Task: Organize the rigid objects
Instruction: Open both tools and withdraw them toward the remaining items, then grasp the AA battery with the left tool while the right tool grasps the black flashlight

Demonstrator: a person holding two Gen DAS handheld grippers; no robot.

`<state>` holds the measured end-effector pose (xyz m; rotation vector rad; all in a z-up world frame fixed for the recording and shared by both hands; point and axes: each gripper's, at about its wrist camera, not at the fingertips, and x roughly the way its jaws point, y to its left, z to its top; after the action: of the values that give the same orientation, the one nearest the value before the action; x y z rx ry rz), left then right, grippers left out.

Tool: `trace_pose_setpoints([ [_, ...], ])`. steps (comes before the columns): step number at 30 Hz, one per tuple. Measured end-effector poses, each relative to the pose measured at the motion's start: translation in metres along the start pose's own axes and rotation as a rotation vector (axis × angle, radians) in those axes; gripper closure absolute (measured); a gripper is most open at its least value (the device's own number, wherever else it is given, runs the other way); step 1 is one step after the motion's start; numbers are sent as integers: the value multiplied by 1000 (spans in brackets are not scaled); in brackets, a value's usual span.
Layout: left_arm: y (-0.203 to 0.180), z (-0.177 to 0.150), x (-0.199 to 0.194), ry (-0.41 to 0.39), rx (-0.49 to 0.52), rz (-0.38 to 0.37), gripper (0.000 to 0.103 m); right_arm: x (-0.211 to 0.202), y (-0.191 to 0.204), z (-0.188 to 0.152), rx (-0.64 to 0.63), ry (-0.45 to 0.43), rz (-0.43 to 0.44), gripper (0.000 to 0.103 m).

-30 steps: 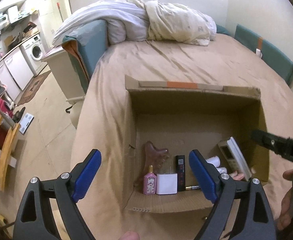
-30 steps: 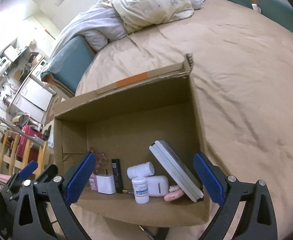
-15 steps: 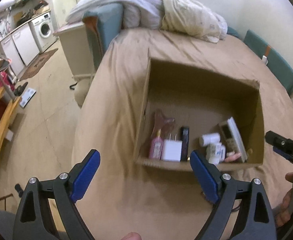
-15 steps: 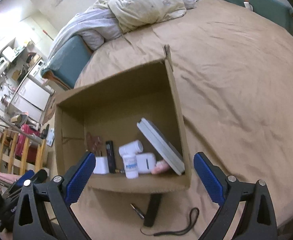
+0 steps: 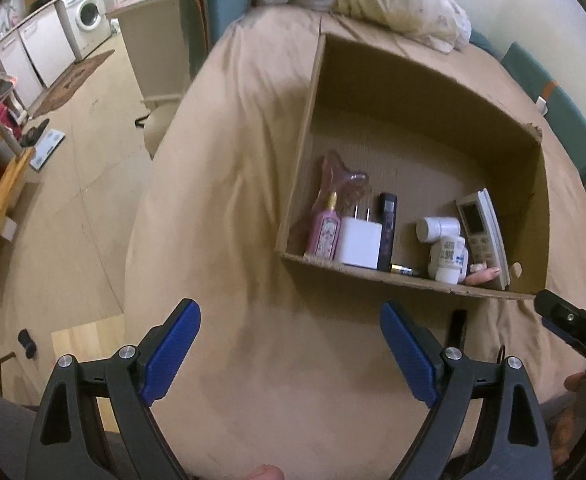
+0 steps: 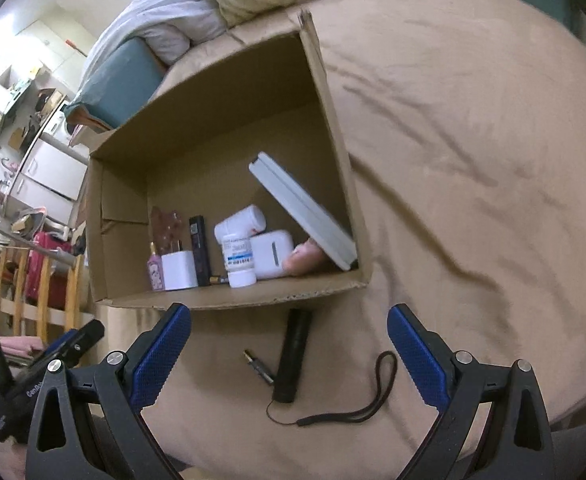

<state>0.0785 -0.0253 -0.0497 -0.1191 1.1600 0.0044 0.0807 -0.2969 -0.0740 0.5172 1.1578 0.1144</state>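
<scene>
Both grippers tilt steeply down over the tan bedsheet (image 6: 473, 128), the left gripper (image 5: 289, 344) and right gripper (image 6: 289, 344) spread wide, pinching nothing. A matte black cylinder (image 6: 293, 356) with a cord loop and a slim battery (image 6: 259, 367) lie between the right fingers, at six o'clock of the cardboard box (image 6: 333, 128) holding bottles, charger and remote

Your left gripper (image 5: 289, 344) hangs wide open over bare bedsheet (image 5: 221, 208), nothing between its blue pads. Ahead sits the cardboard box (image 5: 413, 280), holding a pink perfume bottle (image 5: 325, 228), white charger (image 5: 360, 242), two pill bottles and a remote (image 5: 481, 224) along its near wall.
</scene>
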Motion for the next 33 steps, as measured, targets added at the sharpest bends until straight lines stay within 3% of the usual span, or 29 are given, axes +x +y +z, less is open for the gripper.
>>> trace_pose_setpoints([
  [4, -3, -1, 6, 38, 6, 15, 13, 21, -8, -3, 33, 86, -15, 1],
  [6, -5, -3, 9, 63, 14, 12, 13, 33, -8, -4, 39, 133, -16, 28],
  [7, -6, -4, 12, 75, 21, 10, 13, 42, -8, -5, 42, 170, -8, 35],
  [9, -9, -7, 15, 92, 38, 13, 13, 55, -5, -10, 36, 225, -12, 58],
  [16, -24, -13, 22, 121, 99, 16, 13, 94, 12, -26, -61, 343, -104, 64],
  [19, -32, -16, 26, 130, 139, 23, 13, 97, 15, -30, -70, 340, -125, 68],
  [21, -39, -20, 32, 157, 186, 25, 13, 94, 17, -31, -88, 332, -123, 79],
  [23, -50, -24, 40, 183, 241, 19, 13, 89, 19, -33, -107, 312, -145, 81],
  [28, -103, -38, 55, 196, 523, 25, 13, 70, 4, -32, -101, 259, -205, 82],
  [33, -155, -61, 73, 263, 791, -26, 13, 60, -17, -32, -39, 243, -201, 82],
])
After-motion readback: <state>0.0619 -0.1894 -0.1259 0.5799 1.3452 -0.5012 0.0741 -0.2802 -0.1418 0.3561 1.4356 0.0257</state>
